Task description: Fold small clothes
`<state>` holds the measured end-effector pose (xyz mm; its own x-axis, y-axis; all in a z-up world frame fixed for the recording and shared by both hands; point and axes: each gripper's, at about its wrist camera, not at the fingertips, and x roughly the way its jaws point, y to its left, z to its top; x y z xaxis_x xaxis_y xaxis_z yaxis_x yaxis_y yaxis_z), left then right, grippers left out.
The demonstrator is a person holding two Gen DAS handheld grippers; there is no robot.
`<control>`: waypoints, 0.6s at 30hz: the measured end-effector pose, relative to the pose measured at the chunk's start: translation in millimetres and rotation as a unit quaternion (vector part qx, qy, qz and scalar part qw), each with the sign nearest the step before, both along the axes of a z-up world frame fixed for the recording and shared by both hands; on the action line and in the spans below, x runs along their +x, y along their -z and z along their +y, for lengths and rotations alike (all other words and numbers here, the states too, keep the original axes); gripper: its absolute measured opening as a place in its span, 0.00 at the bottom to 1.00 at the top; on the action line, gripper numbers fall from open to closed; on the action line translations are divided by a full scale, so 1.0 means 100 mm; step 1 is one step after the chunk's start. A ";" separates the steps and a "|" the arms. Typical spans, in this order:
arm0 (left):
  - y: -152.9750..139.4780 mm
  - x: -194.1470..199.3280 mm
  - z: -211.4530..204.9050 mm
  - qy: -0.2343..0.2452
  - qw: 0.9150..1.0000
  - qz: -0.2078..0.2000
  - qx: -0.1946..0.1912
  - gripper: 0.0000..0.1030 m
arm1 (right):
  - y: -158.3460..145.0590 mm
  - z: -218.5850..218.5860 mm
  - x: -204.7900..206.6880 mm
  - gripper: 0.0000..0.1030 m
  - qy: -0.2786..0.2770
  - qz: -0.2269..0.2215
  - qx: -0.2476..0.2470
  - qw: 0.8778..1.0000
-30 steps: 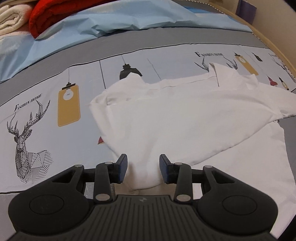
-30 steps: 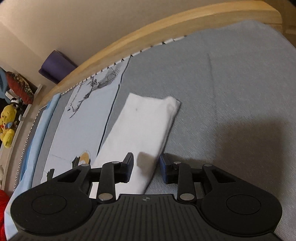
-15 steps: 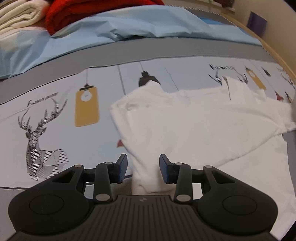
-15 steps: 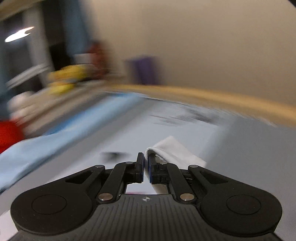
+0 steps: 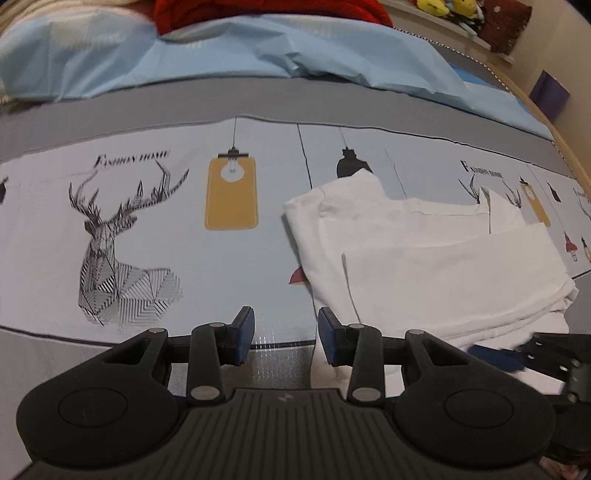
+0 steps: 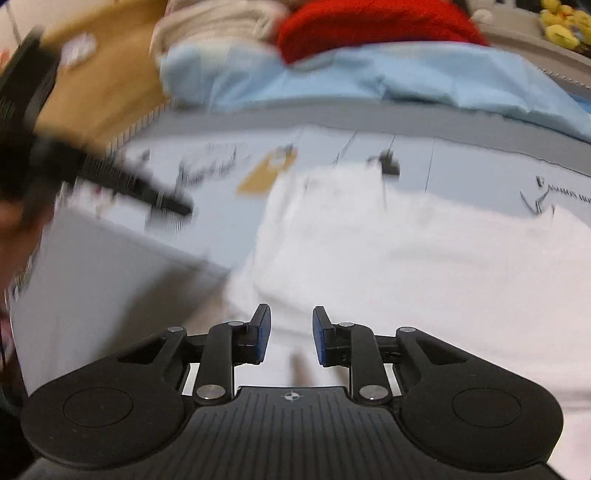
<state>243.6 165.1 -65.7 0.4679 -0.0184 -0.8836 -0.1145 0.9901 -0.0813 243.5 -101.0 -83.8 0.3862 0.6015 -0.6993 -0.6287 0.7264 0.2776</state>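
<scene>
A white garment (image 5: 424, 258) lies on the printed bed cover, with one part folded over on top. My left gripper (image 5: 286, 338) is open and empty, just left of the garment's near left edge. My right gripper (image 6: 291, 338) is open and empty, low over the same white garment (image 6: 406, 266); that view is blurred. The right gripper also shows at the left wrist view's lower right (image 5: 517, 360), beside the garment's near edge.
The bed cover (image 5: 147, 229) has deer and lamp prints. A light blue sheet (image 5: 258, 51) and a red blanket (image 5: 266, 11) lie at the back. The wooden bed frame (image 5: 569, 147) runs along the right. The left gripper (image 6: 110, 177) appears blurred in the right wrist view.
The right gripper, shut on the folded sleeve half a second ago, swung over the garment and has opened. A white flap now lies folded on top. The left gripper moved left off the cloth.
</scene>
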 end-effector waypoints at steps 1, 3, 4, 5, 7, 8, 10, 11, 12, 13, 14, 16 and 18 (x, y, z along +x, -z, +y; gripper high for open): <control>0.01 0.00 0.01 -0.002 1.000 0.001 -0.006 0.41 | -0.09 -0.05 0.00 0.26 -0.005 -0.003 -0.008 1.000; 0.03 0.02 0.02 -0.005 1.000 0.000 -0.027 0.41 | -0.33 -0.22 0.02 0.28 0.007 -0.019 -0.025 0.999; 0.05 0.04 0.01 -0.009 0.999 0.000 -0.040 0.41 | -0.46 -0.30 0.04 0.31 0.022 -0.031 -0.040 0.998; 0.07 0.06 0.01 -0.012 0.998 0.000 -0.056 0.41 | -0.59 -0.43 0.07 0.35 0.045 -0.044 -0.055 0.997; 0.13 0.10 -0.05 -0.018 0.996 0.001 -0.088 0.40 | -0.79 -0.77 0.12 0.41 0.110 -0.059 -0.052 0.991; 0.17 0.13 -0.09 -0.018 0.995 0.003 -0.102 0.38 | -0.86 -0.98 0.14 0.43 0.154 -0.062 -0.037 0.985; 0.25 0.18 -0.19 -0.017 0.993 0.009 -0.118 0.36 | -0.89 -1.45 0.18 0.43 0.244 -0.060 -0.003 0.968; 0.29 0.20 -0.25 -0.018 0.992 0.012 -0.122 0.36 | -0.85 -1.66 0.18 0.43 0.286 -0.056 0.007 0.957; 0.34 0.22 -0.30 -0.019 0.992 0.015 -0.126 0.36 | -0.81 -1.83 0.21 0.43 0.330 -0.047 0.001 0.943; 0.39 0.24 -0.35 -0.021 0.992 0.020 -0.126 0.36 | -0.75 -1.95 0.23 0.44 0.365 -0.038 -0.004 0.930; 0.45 0.27 -0.40 -0.024 0.992 0.026 -0.125 0.36 | -0.73 -2.07 0.27 0.43 0.389 -0.032 0.007 0.921; 0.56 0.30 -0.50 -0.026 0.992 0.037 -0.118 0.36 | -0.68 -2.27 0.34 0.42 0.412 -0.019 0.026 0.911; 0.66 0.33 -0.58 -0.029 0.993 0.053 -0.106 0.36 | -0.63 -2.46 0.37 0.42 0.445 -0.010 0.026 0.895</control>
